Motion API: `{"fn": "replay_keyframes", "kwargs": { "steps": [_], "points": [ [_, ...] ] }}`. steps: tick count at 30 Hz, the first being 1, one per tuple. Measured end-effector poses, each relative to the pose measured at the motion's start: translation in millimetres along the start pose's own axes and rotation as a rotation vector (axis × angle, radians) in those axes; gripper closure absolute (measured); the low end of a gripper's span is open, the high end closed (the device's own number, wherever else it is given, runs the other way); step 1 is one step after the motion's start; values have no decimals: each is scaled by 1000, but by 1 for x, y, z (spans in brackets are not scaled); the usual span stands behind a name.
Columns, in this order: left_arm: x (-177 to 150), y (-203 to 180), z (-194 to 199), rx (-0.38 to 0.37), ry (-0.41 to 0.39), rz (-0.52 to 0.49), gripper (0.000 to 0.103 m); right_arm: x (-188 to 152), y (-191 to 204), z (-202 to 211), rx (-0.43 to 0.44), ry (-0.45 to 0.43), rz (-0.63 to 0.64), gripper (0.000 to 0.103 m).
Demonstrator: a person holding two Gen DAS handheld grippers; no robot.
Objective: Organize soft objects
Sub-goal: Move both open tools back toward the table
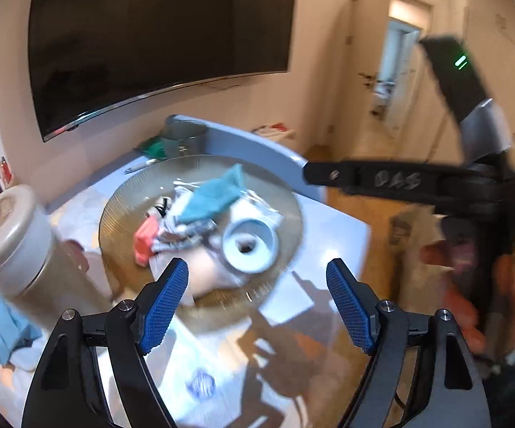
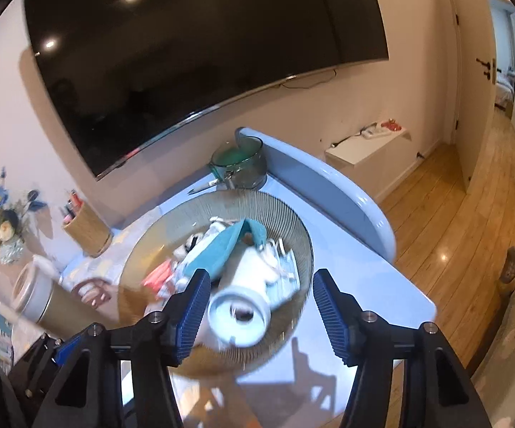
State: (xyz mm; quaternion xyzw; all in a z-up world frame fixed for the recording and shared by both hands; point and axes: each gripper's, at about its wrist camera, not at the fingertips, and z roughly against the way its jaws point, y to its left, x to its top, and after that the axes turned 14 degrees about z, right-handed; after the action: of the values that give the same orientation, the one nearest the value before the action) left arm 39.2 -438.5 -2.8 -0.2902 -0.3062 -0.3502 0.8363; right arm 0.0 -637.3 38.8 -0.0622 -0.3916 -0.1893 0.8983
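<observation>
left claw [image 1: 257,306] open, right claw [image 2: 261,315] open, empty

Both grippers tilt downward with jaws apart and nothing between the blue pads: the left gripper [image 1: 257,306] stands wide, the right gripper [image 2: 259,312] likewise open; the person's hand [image 1: 471,303] grips the right handle
</observation>
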Motion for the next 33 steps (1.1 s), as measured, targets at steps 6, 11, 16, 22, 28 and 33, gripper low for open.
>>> {"fn": "replay_keyframes", "kwargs": {
  "steps": [6, 11, 16, 22, 28, 33],
  "points": [
    [-27, 35, 72, 62, -40, -41, 24, -44, 40, 23, -4, 46, 99, 44],
    [-41, 102, 130, 238, -119, 26, 24, -70, 98, 28, 37, 81, 216, 44],
    [-55, 181, 191, 362, -189, 197, 16, -76, 168, 33, 150, 62, 329, 44],
    [-70, 269, 231, 475, -217, 372, 11, -79, 278, 24, 310, 47, 512, 43],
    [-105, 333, 199, 595, -171, 431, 11, -100, 371, -29, 414, 107, 575, 32],
    [-144, 375, 152, 635, -111, 466, 11, -120, 404, -81, 407, 107, 538, 32]
  ]
}}
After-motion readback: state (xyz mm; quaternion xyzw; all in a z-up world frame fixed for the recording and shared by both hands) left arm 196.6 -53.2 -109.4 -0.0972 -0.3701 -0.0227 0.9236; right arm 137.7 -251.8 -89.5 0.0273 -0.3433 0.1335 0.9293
